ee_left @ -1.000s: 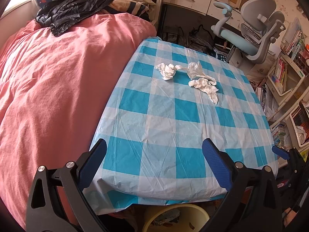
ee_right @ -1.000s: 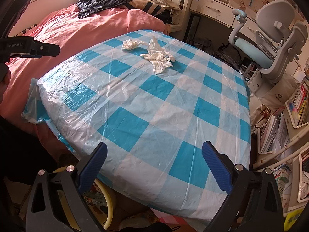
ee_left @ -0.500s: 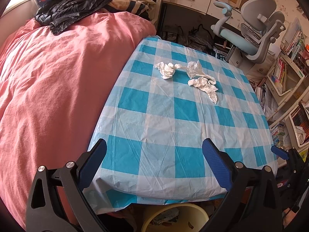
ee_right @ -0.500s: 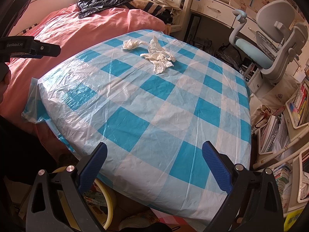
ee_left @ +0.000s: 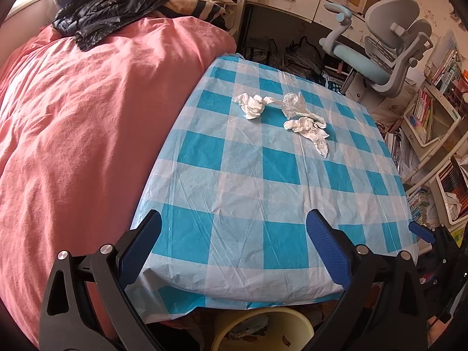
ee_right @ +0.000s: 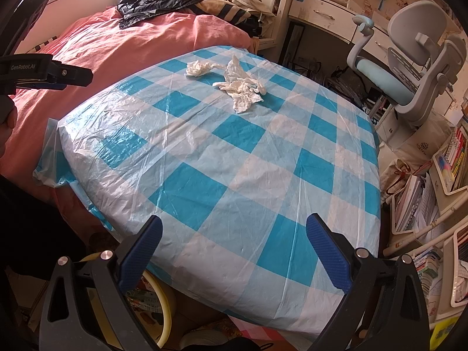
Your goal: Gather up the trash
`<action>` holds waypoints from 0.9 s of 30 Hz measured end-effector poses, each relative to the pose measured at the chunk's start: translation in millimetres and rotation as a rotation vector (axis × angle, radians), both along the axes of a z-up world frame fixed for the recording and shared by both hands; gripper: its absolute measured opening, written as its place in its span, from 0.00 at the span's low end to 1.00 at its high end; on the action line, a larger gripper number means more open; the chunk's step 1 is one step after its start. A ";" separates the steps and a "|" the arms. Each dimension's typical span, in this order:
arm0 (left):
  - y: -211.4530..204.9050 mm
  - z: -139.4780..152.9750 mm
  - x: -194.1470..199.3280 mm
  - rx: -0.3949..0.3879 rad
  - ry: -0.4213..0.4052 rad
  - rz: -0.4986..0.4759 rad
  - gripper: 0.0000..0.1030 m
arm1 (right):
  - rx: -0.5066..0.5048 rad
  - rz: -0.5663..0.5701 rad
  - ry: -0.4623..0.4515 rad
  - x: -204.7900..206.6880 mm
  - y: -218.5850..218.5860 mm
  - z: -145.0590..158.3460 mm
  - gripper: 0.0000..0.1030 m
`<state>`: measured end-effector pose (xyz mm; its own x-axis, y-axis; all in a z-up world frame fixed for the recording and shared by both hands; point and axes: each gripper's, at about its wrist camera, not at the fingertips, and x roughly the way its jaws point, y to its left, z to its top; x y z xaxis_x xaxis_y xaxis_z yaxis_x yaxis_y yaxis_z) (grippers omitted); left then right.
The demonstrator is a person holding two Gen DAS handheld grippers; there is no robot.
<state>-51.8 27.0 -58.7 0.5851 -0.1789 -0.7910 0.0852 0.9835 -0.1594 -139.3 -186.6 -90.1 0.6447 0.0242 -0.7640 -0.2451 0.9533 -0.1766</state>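
Three crumpled white tissues lie on the far part of a table with a blue-and-white checked cloth [ee_left: 251, 181]: one on the left [ee_left: 253, 105], one behind [ee_left: 294, 103], one nearer on the right [ee_left: 310, 128]. The right wrist view shows them too: left tissue [ee_right: 197, 68], nearer tissue [ee_right: 242, 90]. My left gripper [ee_left: 234, 235] is open and empty above the table's near edge. My right gripper [ee_right: 234, 239] is open and empty over the near right part. A yellow bin [ee_left: 263, 330] stands under the near edge; it also shows in the right wrist view [ee_right: 158, 301].
A bed with a pink cover [ee_left: 87, 122] adjoins the table's left side, with a black jacket [ee_left: 108, 14] on it. A grey and blue desk chair [ee_left: 389, 46] stands behind the table. Shelves of books [ee_right: 444, 175] line the right.
Both grippers have crept slightly forward; the view barely shifts. The tissues have not moved.
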 end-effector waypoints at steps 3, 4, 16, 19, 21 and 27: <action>-0.5 0.3 -1.0 -0.007 0.002 0.003 0.93 | 0.000 0.002 -0.002 0.7 1.6 0.6 0.92; -2.4 0.0 -2.1 -0.008 0.003 0.003 0.93 | 0.000 0.001 -0.001 0.2 1.0 0.3 0.92; -1.3 -0.5 -1.3 -0.011 0.005 0.003 0.93 | 0.003 0.003 -0.006 0.2 1.5 0.9 0.92; 1.9 0.4 0.1 -0.013 0.005 0.002 0.93 | 0.003 0.003 -0.006 0.3 1.5 0.9 0.92; 0.6 1.0 -0.8 -0.016 0.007 0.002 0.93 | 0.003 0.004 -0.006 0.1 1.4 0.9 0.92; 1.4 0.2 0.2 -0.022 0.010 0.002 0.93 | 0.004 0.003 -0.006 0.6 1.8 0.9 0.92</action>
